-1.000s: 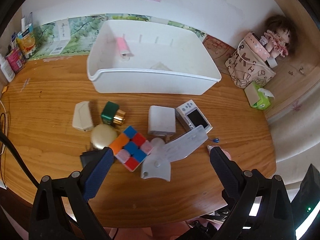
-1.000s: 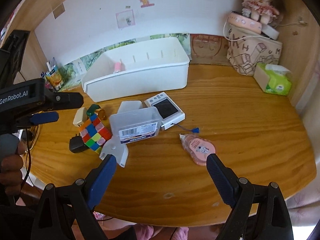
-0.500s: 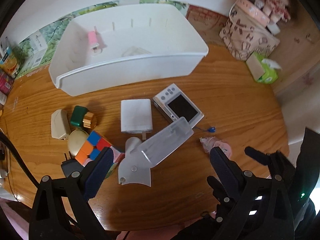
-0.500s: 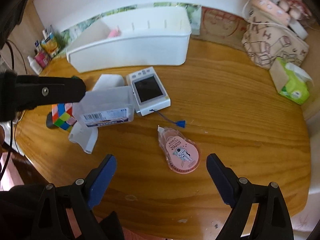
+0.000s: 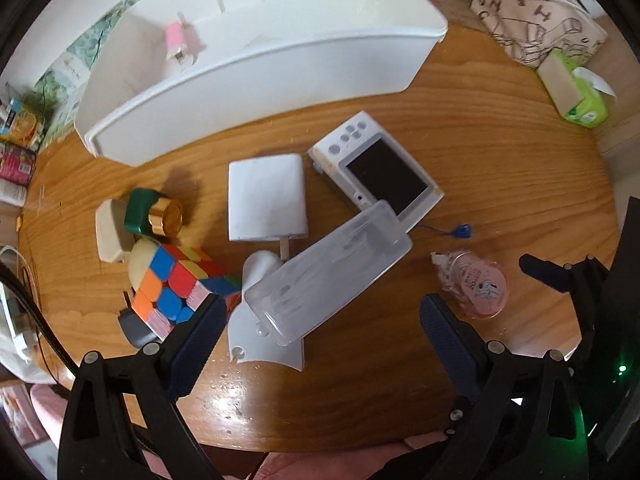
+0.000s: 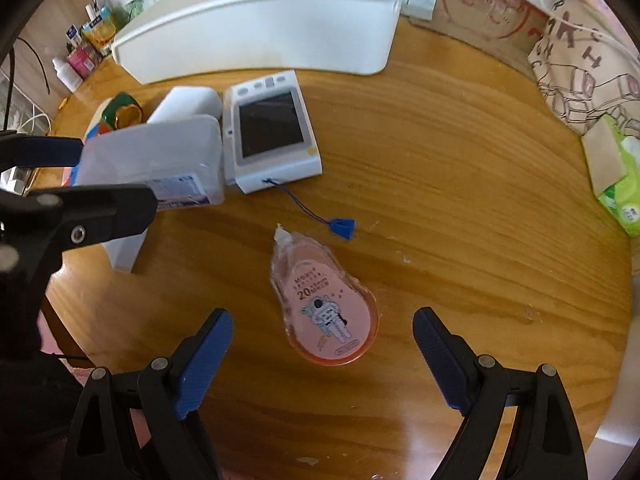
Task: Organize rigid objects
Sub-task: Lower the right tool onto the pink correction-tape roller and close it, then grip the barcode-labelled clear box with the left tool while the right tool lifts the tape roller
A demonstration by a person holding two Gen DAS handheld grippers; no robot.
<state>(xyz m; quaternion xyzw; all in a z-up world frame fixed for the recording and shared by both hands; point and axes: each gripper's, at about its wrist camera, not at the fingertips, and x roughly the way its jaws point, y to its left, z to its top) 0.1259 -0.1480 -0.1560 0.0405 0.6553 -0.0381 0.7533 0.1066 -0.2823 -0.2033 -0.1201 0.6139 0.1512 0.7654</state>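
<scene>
Left wrist: left gripper (image 5: 318,312) jaws wide, empty, above clear plastic case (image 5: 328,276) leaning on white camera (image 5: 378,168); white bin (image 5: 256,80) behind.
Right wrist: right gripper (image 6: 322,328) jaws wide, empty, straddling pink correction tape (image 6: 326,308) on table (image 6: 460,208).

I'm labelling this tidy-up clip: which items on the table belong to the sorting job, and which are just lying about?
For the job:
white bin
Rubik's cube
clear plastic box
digital camera
white charger
pink correction tape
green and gold bottle

Lying about:
tissue pack
patterned bag
small cartons
</scene>
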